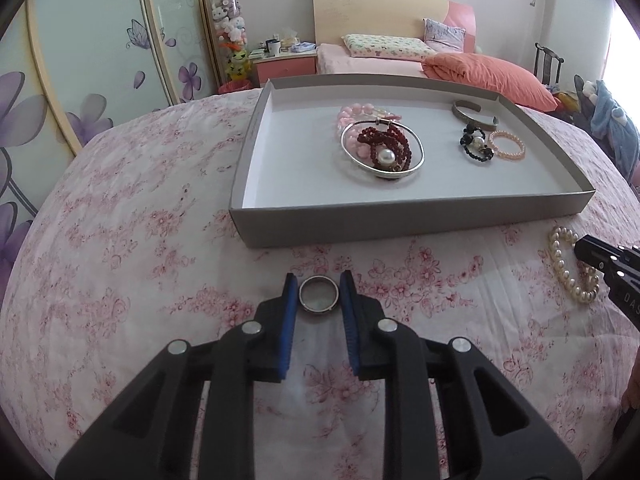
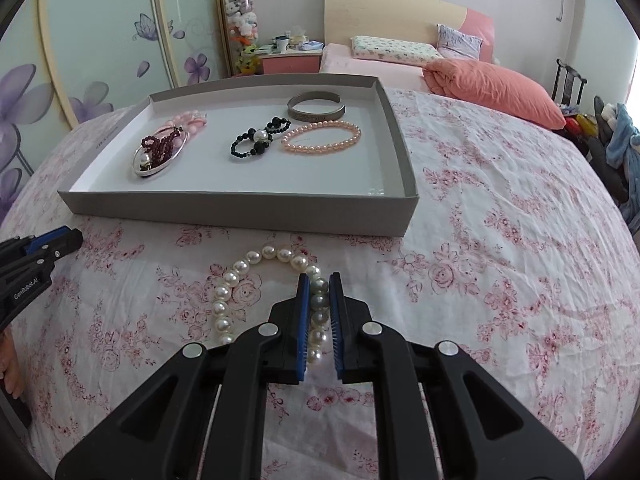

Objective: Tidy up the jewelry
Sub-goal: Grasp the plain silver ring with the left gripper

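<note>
Holding the small round silver ring [image 1: 319, 299] between closed pads, your left gripper [image 1: 319, 292] faces the grey cardboard tray [image 1: 408, 222] straight ahead; your right gripper [image 2: 319, 300] pinches the white pearl bracelet [image 2: 256, 276].

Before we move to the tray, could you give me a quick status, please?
Left claw shut on ring. Right claw shut on white pearl bracelet. Tray ahead, path clear.
</note>
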Demonstrator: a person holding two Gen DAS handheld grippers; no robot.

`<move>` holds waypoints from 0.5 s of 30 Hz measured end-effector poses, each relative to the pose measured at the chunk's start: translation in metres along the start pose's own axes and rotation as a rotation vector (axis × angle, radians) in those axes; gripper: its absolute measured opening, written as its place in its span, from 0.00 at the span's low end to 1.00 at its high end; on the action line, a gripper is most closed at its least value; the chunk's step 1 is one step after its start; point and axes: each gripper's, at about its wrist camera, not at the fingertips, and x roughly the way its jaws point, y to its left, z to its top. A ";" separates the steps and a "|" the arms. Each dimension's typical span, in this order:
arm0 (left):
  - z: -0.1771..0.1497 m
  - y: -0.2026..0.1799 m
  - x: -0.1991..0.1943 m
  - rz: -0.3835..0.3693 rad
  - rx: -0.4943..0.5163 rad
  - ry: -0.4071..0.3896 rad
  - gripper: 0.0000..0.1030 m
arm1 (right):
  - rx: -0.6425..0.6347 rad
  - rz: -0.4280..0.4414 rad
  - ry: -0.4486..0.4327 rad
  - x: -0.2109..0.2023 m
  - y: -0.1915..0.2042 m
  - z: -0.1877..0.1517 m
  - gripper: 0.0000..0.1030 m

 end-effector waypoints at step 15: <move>-0.002 0.002 0.000 -0.005 -0.013 0.001 0.22 | 0.001 0.002 0.000 0.000 -0.001 0.000 0.11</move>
